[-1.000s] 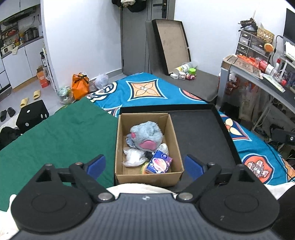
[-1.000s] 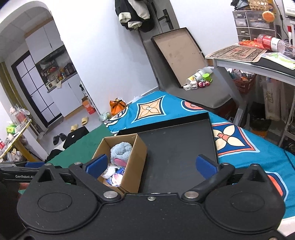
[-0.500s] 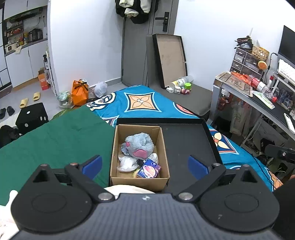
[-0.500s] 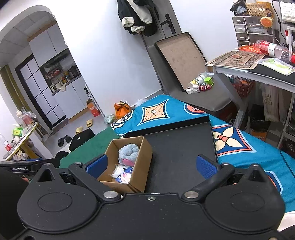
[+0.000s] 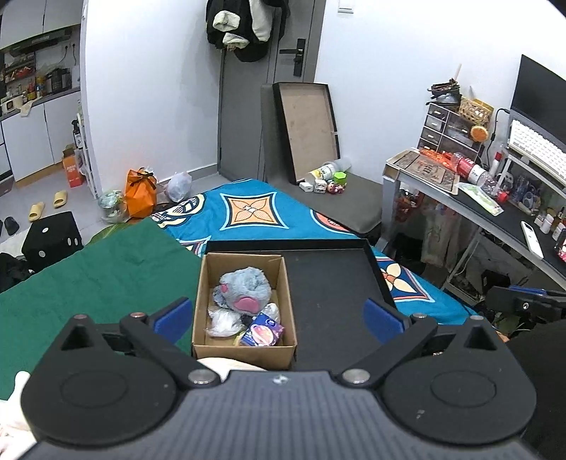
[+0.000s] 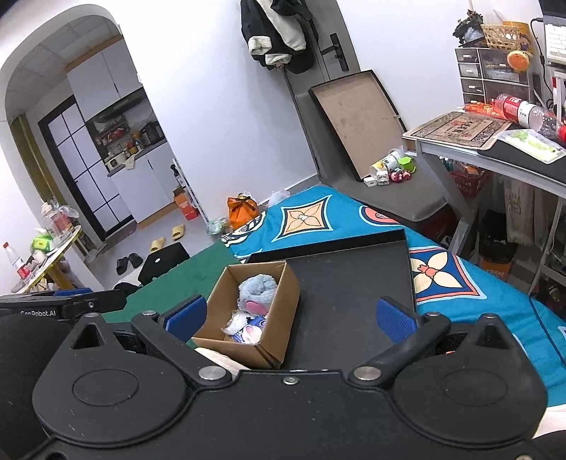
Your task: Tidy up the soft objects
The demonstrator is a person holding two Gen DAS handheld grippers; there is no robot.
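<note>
Left wrist view: left gripper (image 5: pixel 278 315) jaws opening, empty, above cardboard box (image 5: pixel 244 348); right gripper (image 6: pixel 289 315) jaws wide, empty.

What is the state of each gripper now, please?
Left gripper: jaws opening, holding nothing.
Right gripper: open, holding nothing.

An orange bag (image 5: pixel 140 193) sits on the floor by yellow slippers (image 5: pixel 47 204). A jacket (image 6: pixel 274 30) hangs on the door.
</note>
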